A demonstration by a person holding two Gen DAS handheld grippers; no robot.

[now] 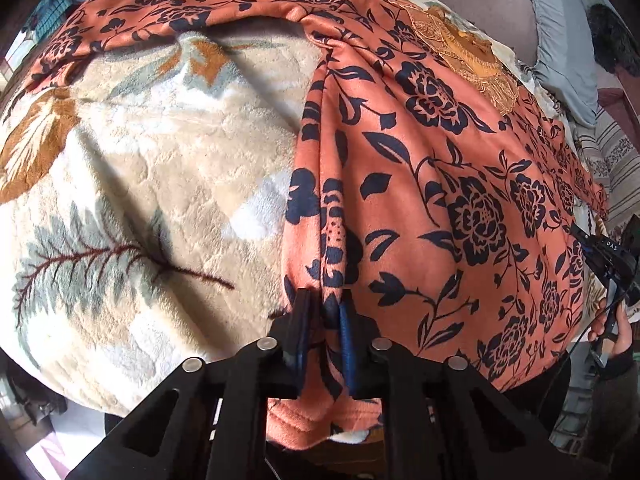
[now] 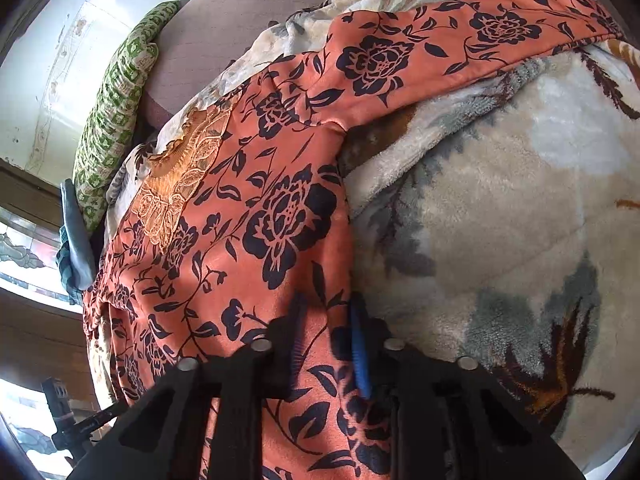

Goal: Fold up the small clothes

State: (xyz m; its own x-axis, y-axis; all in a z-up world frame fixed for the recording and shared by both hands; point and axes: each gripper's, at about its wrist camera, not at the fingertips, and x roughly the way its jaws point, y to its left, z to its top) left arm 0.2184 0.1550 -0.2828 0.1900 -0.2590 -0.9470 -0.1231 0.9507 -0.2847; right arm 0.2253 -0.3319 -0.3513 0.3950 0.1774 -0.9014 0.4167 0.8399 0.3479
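Observation:
An orange garment with a dark navy flower print (image 1: 440,184) lies spread on a plush cream blanket (image 1: 160,184), with one sleeve stretched along the far edge and gold embroidery at the neck (image 1: 468,56). My left gripper (image 1: 325,304) is shut on the garment's near hem at its left side seam, with cloth bunched between the fingers. In the right wrist view the same garment (image 2: 240,220) lies with its other sleeve reaching to the upper right. My right gripper (image 2: 326,316) is closed on the hem at that edge, cloth running between the fingers.
The blanket (image 2: 500,220) has grey and brown leaf patterns and covers a bed. A green patterned pillow (image 2: 116,112) and a mauve sheet (image 2: 224,36) lie at the head. A grey pillow (image 1: 560,40) lies at the far right. The other gripper and the hand holding it (image 1: 612,300) show at the right edge.

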